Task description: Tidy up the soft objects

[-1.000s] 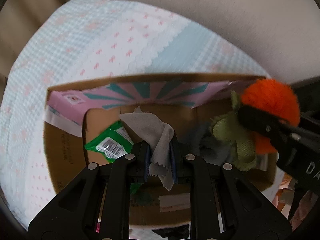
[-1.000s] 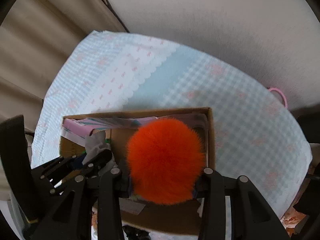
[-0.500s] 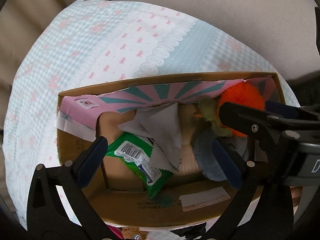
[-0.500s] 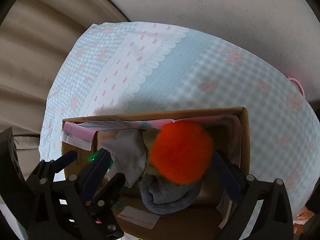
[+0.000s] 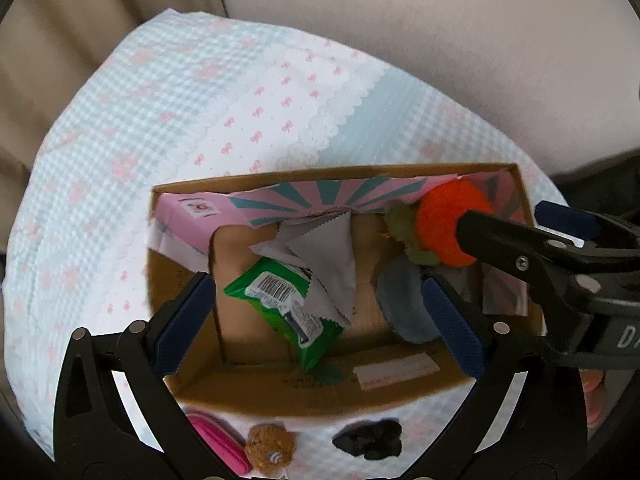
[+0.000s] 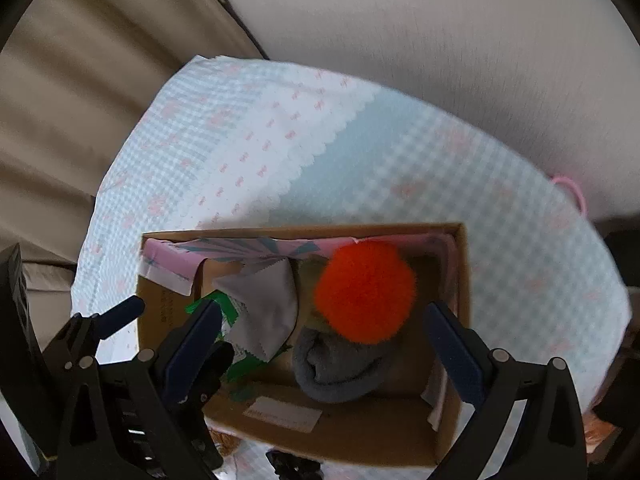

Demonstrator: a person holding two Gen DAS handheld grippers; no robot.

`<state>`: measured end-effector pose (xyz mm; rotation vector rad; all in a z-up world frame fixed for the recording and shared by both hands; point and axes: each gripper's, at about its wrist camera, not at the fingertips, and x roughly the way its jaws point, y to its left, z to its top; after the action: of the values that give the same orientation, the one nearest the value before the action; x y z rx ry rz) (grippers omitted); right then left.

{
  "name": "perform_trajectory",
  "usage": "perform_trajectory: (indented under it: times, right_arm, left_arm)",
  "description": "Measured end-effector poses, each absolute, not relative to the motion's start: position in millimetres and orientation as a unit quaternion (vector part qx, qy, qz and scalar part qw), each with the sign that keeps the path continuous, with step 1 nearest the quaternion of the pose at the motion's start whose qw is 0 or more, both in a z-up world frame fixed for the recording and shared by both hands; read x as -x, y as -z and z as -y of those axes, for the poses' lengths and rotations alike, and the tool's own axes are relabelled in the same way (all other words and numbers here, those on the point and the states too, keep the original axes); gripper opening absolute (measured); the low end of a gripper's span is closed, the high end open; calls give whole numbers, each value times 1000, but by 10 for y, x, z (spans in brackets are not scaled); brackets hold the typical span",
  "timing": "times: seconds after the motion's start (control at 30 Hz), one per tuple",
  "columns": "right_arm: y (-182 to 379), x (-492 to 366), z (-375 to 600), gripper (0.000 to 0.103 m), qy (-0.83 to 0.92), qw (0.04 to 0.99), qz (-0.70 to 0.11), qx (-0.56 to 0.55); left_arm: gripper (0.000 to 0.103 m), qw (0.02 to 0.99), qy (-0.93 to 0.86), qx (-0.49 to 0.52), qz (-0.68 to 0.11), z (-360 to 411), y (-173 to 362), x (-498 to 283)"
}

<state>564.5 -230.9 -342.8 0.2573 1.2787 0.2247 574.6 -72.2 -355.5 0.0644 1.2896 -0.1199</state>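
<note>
soft things sit inside the cardboard box on the checked tablecloth: a grey cloth with a zigzag edge lies near the middle, draped partly over a green packet. toward the right side of the box an orange pompom rests on top of a rolled grey sock, with a bit of olive green plush just beside the pompom. a pink paper with teal rays lines the far wall of the box.

the left gripper hangs above the box with its jaws spread wide, having just been opening; nothing is pinched between them and the grey cloth lies loose below. the right gripper also stands wide, its jaws having just been opening too; the pompom lies free in the box beneath them, touched by neither finger. in the left wrist view the right gripper's finger crosses in front of the pompom.

on the tablecloth in front of the box lie a pink pouch, a small brown knitted ball and a black lumpy thing, all outside the box. a pink loop sits at the far right edge of the table.
</note>
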Motion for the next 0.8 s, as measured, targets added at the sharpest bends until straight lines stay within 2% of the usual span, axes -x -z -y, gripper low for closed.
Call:
perform_trajectory:
  times: [0.4,0.8]
  right_arm:
    - [2157,-4962,2260,101,-77,846,-521,-84]
    - [1126,-3743,2193,101,-30,898,-434,-67]
  left_arm:
    - [103,845,56,-35,-531,484,2348,-5117]
    - [103,896,33,-22,-441,117,1228,-3890]
